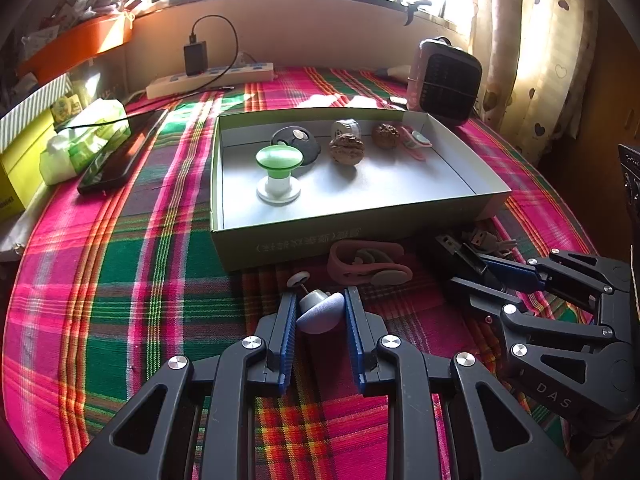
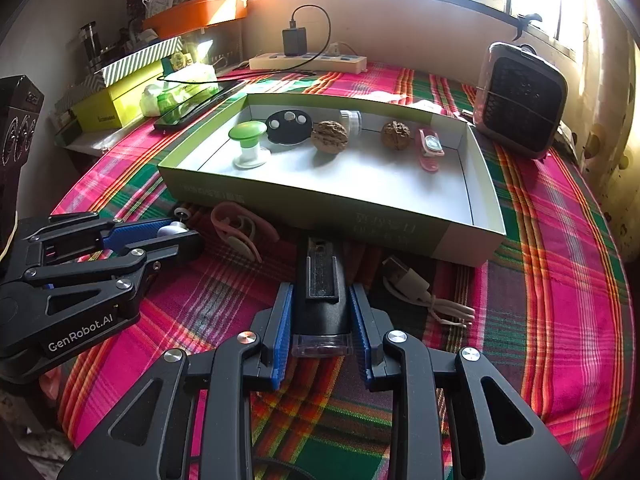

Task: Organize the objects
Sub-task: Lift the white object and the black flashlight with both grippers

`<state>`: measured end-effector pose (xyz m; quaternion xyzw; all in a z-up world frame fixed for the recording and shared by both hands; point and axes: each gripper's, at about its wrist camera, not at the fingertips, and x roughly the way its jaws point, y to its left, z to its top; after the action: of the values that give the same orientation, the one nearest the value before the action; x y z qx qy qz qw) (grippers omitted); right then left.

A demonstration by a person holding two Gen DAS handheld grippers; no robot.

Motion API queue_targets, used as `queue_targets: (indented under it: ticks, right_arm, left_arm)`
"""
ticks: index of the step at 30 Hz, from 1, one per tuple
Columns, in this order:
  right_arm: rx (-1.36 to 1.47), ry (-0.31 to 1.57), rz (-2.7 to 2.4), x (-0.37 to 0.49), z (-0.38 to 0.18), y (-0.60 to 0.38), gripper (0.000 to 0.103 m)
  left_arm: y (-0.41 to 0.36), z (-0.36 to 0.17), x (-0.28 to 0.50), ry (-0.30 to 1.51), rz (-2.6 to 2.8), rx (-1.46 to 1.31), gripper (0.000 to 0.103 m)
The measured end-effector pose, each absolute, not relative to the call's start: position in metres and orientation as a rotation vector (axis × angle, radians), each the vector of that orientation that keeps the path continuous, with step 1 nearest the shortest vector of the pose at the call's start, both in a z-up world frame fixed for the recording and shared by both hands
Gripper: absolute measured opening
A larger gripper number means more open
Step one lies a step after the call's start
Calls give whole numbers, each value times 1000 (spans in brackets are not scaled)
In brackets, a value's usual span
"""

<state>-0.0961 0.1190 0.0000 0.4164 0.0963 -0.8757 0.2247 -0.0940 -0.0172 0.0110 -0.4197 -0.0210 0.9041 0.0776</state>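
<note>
A shallow green cardboard box holds a green mushroom-shaped knob, a black disc, two walnuts, a small jar and a pink strap piece. My left gripper is shut on a lilac mushroom-shaped knob in front of the box. My right gripper is shut on a black flashlight. A pink strap lies between the two grippers.
A white USB cable lies right of the flashlight. A small heater stands at the back right. A phone, tissue pack, power strip and boxes crowd the back left on the plaid cloth.
</note>
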Motion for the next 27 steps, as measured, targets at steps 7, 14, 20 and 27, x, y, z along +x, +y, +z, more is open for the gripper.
queue_targets:
  ticks: [7,14,20,27]
  right_arm:
    - [1136,255,-2416,-93,3,121,29]
    - [1124,247,-2414,-89,7,123,29]
    - [1119,247,-2415,-86,8,124,29]
    - [1118,249,-2411,-83,9,124,29]
  left_arm:
    - [-17,15,-92,-52,2717,-1244,21]
    - [-16,19,-89,-51,2724,-1229,21]
    - [-16,19,-86,-49,2726,-1229,21]
    - [-15,21,-83,-44,2726,-1221,21]
